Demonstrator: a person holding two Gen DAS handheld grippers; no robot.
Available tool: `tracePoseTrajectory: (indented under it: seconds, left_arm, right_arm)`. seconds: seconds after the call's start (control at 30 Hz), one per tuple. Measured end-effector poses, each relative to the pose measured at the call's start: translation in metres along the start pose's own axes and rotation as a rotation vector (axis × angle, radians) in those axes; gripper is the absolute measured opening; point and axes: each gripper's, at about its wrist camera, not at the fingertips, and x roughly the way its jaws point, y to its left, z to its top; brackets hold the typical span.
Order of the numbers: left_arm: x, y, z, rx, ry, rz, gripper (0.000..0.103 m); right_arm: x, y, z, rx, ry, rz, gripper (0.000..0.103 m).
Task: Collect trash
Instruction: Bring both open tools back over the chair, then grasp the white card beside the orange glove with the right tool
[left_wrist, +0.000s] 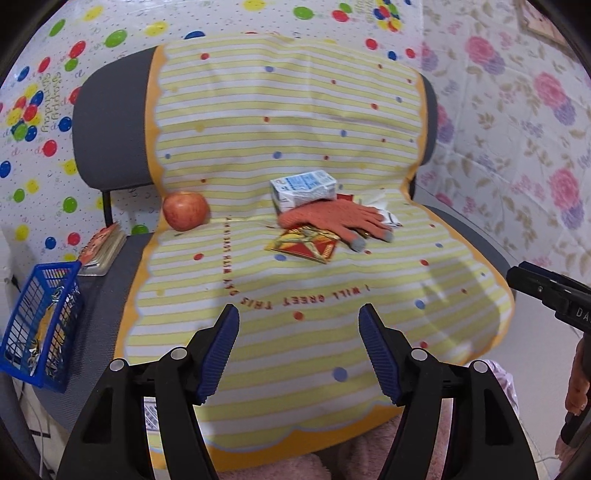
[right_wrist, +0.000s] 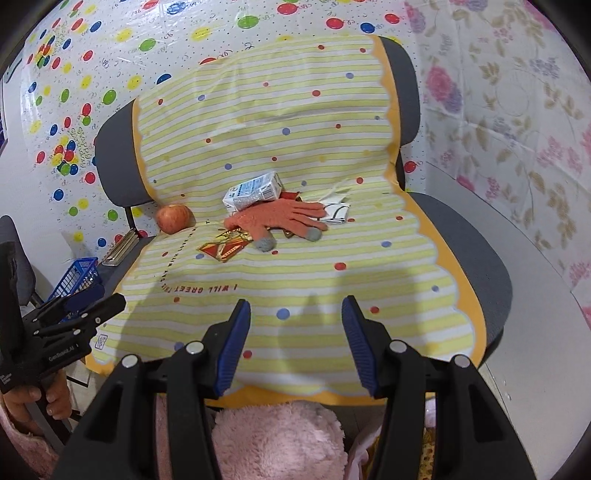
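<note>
On the striped cloth (left_wrist: 288, 288) over a chair seat lie a white and blue carton (left_wrist: 303, 190) (right_wrist: 253, 194), a red and gold wrapper (left_wrist: 304, 245) (right_wrist: 223, 249), crumpled white paper (left_wrist: 386, 214) (right_wrist: 336, 210) and an orange glove (left_wrist: 336, 219) (right_wrist: 277, 219) that overlaps them. A blue basket (left_wrist: 40, 328) (right_wrist: 75, 277) with wrappers in it stands at the seat's left. My left gripper (left_wrist: 298, 314) and right gripper (right_wrist: 295, 306) are open and empty above the seat's front, well short of the pile.
A red apple (left_wrist: 185, 210) (right_wrist: 174, 218) rests against the backrest at the left. A small book (left_wrist: 101, 245) lies at the seat's left edge beside the basket. Balloon-patterned and floral sheets cover the walls behind. Pink fluffy fabric (right_wrist: 277, 439) is below the front edge.
</note>
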Motion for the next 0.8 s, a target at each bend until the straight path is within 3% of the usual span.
tracePoseTrajectory:
  seconds: [0.23, 0.47, 0.63, 0.8]
  left_arm:
    - [0.022, 0.007, 0.019, -0.008, 0.002, 0.054, 0.072]
    - [0.066, 0.009, 0.045, -0.009, 0.02, 0.094, 0.072]
    - [0.098, 0.003, 0.058, 0.016, 0.053, 0.05, 0.072]
    - [0.134, -0.016, 0.057, 0.088, 0.113, -0.004, 0.082]
  right_arm:
    - [0.029, -0.007, 0.02, -0.004, 0.008, 0.001, 0.053]
    - [0.071, -0.02, 0.049, -0.022, -0.009, -0.056, 0.053]
    - [0.107, -0.03, 0.07, -0.025, -0.003, -0.083, 0.04]
    - [0.144, -0.045, 0.088, 0.008, 0.016, -0.088, 0.04]
